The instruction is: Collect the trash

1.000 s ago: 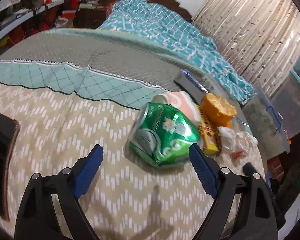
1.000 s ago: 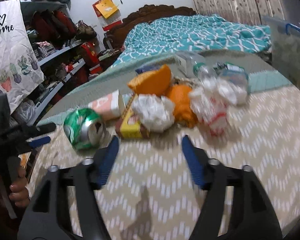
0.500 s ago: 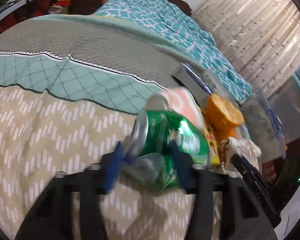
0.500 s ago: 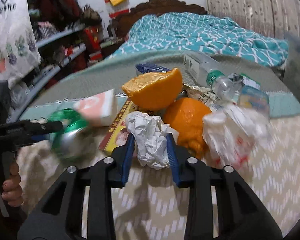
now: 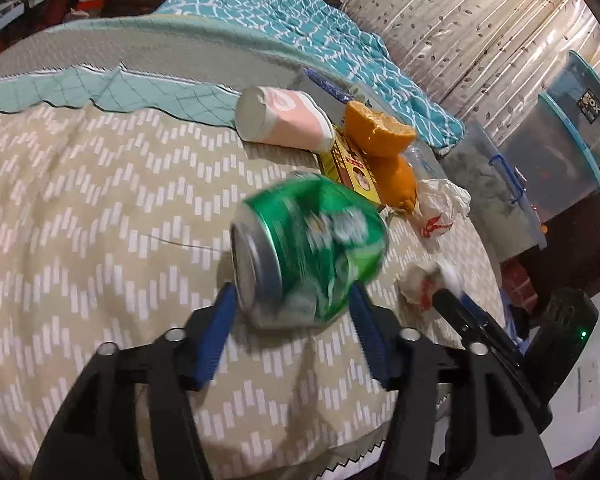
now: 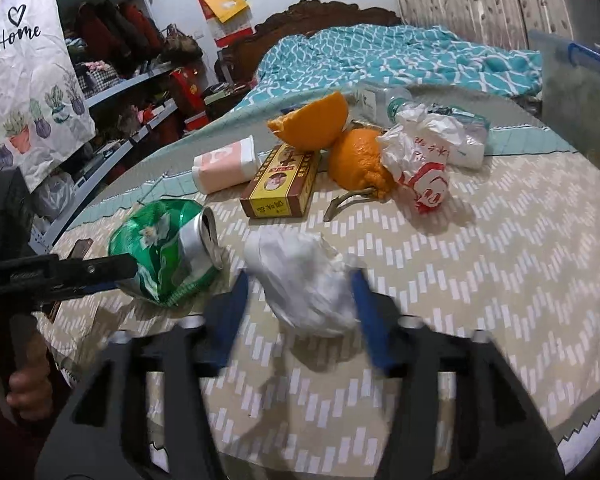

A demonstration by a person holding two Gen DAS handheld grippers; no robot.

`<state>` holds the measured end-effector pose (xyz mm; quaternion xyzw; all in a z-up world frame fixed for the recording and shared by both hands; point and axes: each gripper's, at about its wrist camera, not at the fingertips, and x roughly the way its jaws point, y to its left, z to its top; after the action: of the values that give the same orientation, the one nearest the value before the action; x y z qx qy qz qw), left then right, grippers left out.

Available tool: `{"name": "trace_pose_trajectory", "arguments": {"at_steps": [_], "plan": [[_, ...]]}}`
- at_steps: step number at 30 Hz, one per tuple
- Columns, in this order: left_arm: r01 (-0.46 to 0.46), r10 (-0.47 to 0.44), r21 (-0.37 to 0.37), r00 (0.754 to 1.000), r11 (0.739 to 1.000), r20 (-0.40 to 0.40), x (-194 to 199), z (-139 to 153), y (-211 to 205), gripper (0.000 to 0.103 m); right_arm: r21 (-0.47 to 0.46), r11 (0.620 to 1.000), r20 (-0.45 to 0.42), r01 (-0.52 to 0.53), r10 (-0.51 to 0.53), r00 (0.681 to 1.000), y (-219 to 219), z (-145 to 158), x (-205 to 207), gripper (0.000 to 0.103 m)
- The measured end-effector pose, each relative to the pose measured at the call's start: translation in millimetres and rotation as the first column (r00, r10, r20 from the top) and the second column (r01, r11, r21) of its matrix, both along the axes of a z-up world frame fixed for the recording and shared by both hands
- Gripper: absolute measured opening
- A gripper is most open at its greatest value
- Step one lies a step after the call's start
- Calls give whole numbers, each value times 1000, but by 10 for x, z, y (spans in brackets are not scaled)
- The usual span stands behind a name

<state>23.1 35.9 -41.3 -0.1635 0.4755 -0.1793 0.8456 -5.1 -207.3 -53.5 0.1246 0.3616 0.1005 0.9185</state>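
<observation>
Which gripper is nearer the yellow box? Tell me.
Hard to call; probably the right. The right gripper, holding the crumpled paper, faces the yellow box; the left gripper, holding the green can, sits off to its side.

Home bedroom: bed (image 6: 400, 56), carved headboard (image 6: 312, 14), cluttered shelves (image 6: 112, 92), curtains (image 5: 460, 28)
</observation>
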Motion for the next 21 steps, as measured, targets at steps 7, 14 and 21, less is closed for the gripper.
{"name": "trace_pose_trajectory", "arguments": {"at_steps": [7,14,21], "plan": [[-78,78,5,995,997,55,-13,192,285,77,20,1000,-9,9,-9,1000,-40,-17,-47,70],[-59,47,75,988,995,146,465,447,280,78,12,1000,0,14,-14,1000,-21,5,-87,74],[28,-32,69,998,997,62,871,164,66,78,12,1000,-7,28,-28,1000,-45,2,-90,75]]}}
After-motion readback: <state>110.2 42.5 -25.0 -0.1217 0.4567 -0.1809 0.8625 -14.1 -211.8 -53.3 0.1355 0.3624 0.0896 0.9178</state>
